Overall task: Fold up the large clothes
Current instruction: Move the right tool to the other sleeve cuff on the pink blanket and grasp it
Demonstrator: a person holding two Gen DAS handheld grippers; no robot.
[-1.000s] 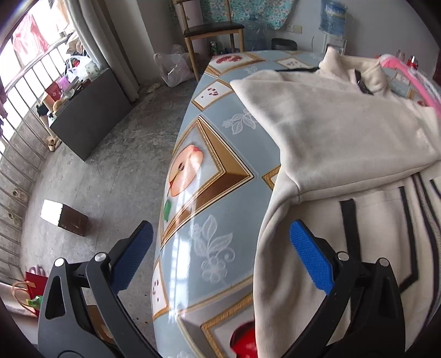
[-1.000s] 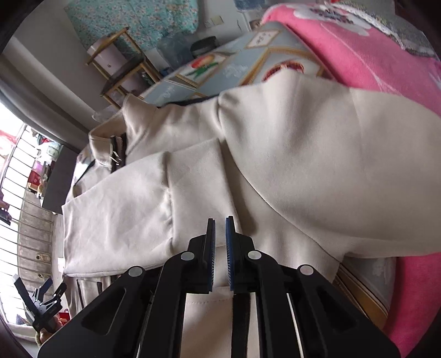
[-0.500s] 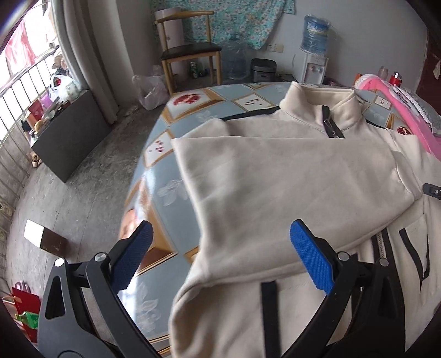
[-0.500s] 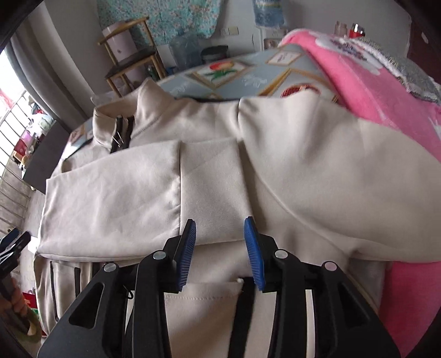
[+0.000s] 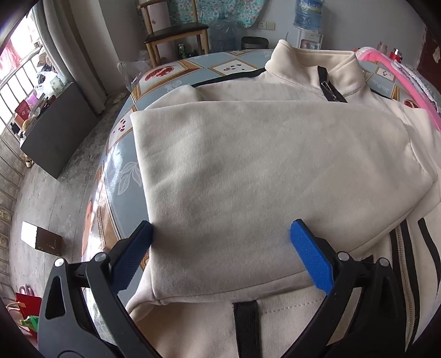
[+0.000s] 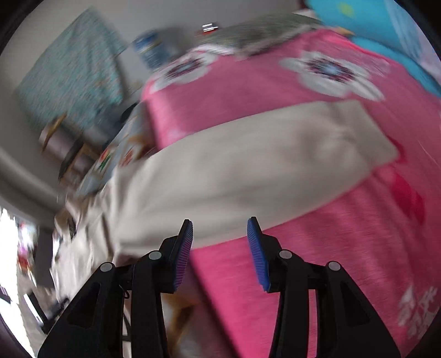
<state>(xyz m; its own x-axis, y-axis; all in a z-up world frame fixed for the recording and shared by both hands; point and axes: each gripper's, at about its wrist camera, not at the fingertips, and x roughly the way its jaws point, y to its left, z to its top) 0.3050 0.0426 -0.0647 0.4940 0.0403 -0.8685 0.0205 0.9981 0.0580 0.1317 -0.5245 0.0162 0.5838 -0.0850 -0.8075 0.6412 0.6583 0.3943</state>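
The cream zip-up jacket [image 5: 248, 170] lies front-up on the bench [image 5: 121, 154], collar at the far end. One sleeve [image 5: 275, 165] is already folded across the chest, its cuff end at the left near the bench's edge. The other sleeve [image 6: 248, 165] trails off to the right, lying across a pink blanket [image 6: 344, 234] printed with white flowers.

The step in hand looks like bringing that second sleeve in. To do it well, the cuff end should be pinched, not the middle, lifted just clear of the blanket so it does not drag the blanket along, then laid straight across the chest on top of the first sleeve, edges level. The folded sleeve should stay undisturbed meanwhile.

The left tongs [image 5: 220, 256] hang over the near edge of the folded sleeve, angled steeply down, jaws wide, nothing between the pads. The right tongs [image 6: 219, 247] point down at the near edge of the trailing sleeve. Their jaws have just been opening and stand partly apart, with nothing gripped; cloth and blanket show through the gap. The right view is smeared, so finer detail there cannot be told. Beyond the bench stand a wooden chair [image 5: 176, 30] and a water dispenser [image 5: 307, 16].
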